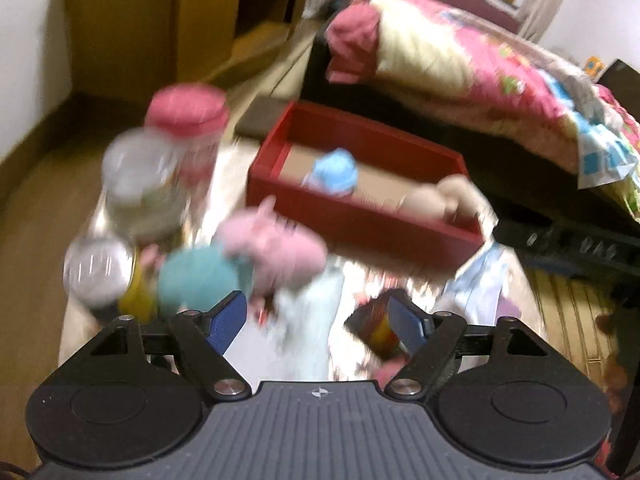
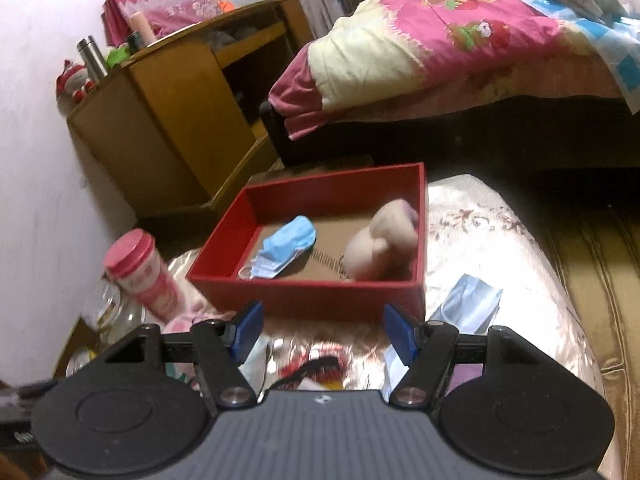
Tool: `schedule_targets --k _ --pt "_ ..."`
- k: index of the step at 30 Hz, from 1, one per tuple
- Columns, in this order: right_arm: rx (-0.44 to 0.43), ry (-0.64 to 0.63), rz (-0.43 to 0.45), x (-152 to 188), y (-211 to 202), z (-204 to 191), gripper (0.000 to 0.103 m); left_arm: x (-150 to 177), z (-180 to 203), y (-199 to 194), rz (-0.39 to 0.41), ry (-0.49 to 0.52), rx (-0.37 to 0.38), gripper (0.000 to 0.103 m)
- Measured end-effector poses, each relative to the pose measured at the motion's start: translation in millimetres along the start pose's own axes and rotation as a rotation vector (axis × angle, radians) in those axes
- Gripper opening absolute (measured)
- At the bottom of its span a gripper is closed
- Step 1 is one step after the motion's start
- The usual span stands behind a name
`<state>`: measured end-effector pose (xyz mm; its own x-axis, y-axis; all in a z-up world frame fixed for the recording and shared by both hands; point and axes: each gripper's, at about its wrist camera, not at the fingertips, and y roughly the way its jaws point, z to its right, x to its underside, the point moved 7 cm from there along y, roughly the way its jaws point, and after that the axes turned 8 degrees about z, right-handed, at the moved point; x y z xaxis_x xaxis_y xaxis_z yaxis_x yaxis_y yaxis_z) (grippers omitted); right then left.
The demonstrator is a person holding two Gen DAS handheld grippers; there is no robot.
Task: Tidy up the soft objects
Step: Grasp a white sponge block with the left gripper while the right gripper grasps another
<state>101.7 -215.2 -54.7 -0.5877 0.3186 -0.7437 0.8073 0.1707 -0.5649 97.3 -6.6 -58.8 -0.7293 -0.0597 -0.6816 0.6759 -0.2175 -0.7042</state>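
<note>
Toys left on the table — pink pig (image 1: 276,248) and teal plush (image 1: 196,276) — lie before the spread, empty left gripper (image 1: 316,316); right gripper (image 2: 322,334) spread too. Pinch the pig's body squarely, then drop it into the red box (image 2: 308,294).

A shiny, floral-patterned cloth (image 2: 472,220) covers the surface that carries everything. On it sits a red box (image 2: 308,300), and left of the box a pink-lidded cup (image 2: 140,272) and a clear glass jar (image 2: 108,312) stand close together. Nearer the camera lie soft things — a pink plush toy (image 1: 280,248) touching a teal one (image 1: 196,276) — and a pale blue face mask (image 2: 468,304) lies right of the box.
</note>
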Motion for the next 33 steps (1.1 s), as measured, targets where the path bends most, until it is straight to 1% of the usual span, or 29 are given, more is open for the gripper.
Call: schedule_targets --k 2,5,7,11,13,16,20,24,26,27,28,31,33 --pt "-0.012 -0.007 -0.002 4 -4 -3 0.043 14 -4 3 -0.052 -0.020 -0.009 0.075" --pt "-0.026 -0.029 -0.016 11 -8 -9 0.043 27 -14 3 -0.072 -0.057 -0.031 0.075" --pt "-0.036 -0.044 -0.025 17 -11 -12 0.043 30 -20 5 -0.081 -0.083 -0.049 0.076" --pt "-0.040 -0.080 -0.046 29 -18 -14 0.043 38 -23 19 -0.134 -0.122 -0.043 0.076" --pt "-0.037 -0.086 -0.057 34 -19 -11 0.043 41 -24 27 -0.149 -0.127 -0.057 0.076" --pt "-0.025 -0.093 -0.077 40 -19 -6 0.044 49 -31 39 -0.193 -0.151 -0.095 0.077" --pt "-0.023 -0.110 -0.107 45 -16 -2 0.044 53 -41 44 -0.217 -0.198 -0.098 0.077" --pt "-0.026 -0.129 -0.131 50 -11 -2 0.044 47 -48 42 -0.196 -0.228 -0.103 0.079" --pt "-0.019 -0.138 -0.137 51 -9 -3 0.044 48 -49 48 -0.208 -0.242 -0.106 0.079" --pt "-0.018 -0.140 -0.144 53 -8 -3 0.044 50 -49 52 -0.216 -0.248 -0.104 0.079" --pt "-0.018 -0.143 -0.153 54 -7 -3 0.044 51 -48 55 -0.221 -0.255 -0.101 0.076" --pt "-0.016 -0.154 -0.159 56 -6 -2 0.044 54 -48 56 -0.230 -0.244 -0.101 0.073" --pt "-0.011 -0.163 -0.173 57 -4 -1 0.044 57 -51 57 -0.243 -0.242 -0.108 0.074"
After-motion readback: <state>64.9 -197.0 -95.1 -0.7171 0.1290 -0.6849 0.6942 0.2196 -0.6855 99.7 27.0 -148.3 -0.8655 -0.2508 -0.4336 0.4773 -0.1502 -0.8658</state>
